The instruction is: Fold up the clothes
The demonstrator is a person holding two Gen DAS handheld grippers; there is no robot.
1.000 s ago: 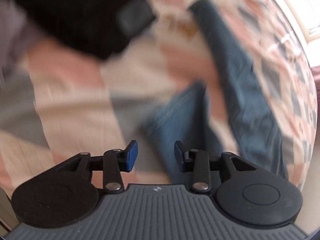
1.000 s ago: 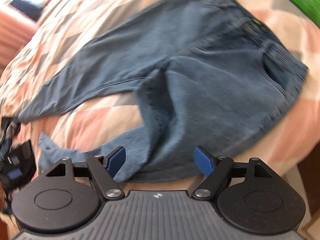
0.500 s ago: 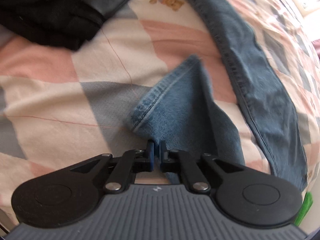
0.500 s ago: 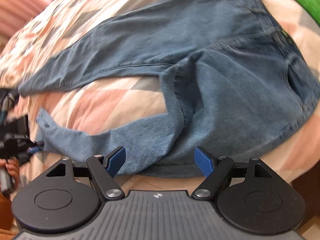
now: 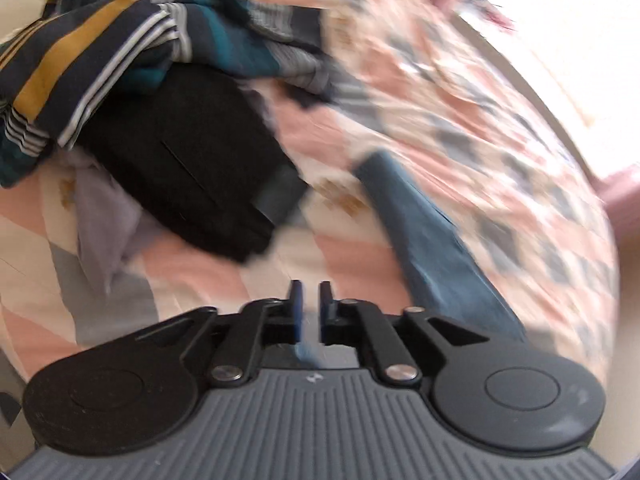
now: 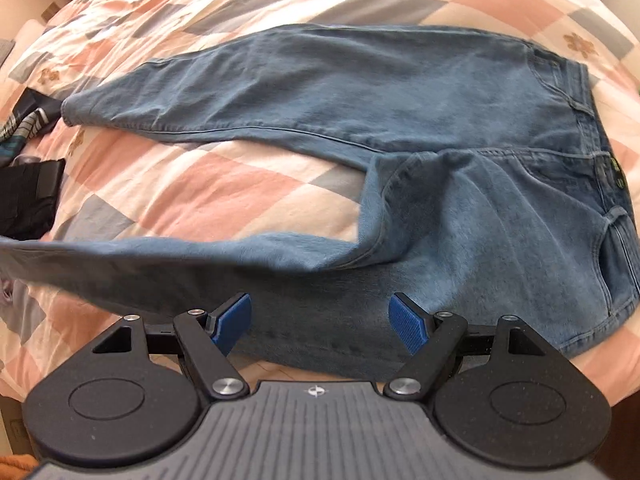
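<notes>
A: What has changed since a second ago?

B: The left gripper (image 5: 310,308), open then, has closed on the hem of the jeans (image 6: 400,128). That near leg (image 6: 168,260), crumpled on the bedspread (image 6: 224,192) before, now stretches raised toward the bed's left edge. A striped garment (image 5: 120,40) has entered the left view.
</notes>
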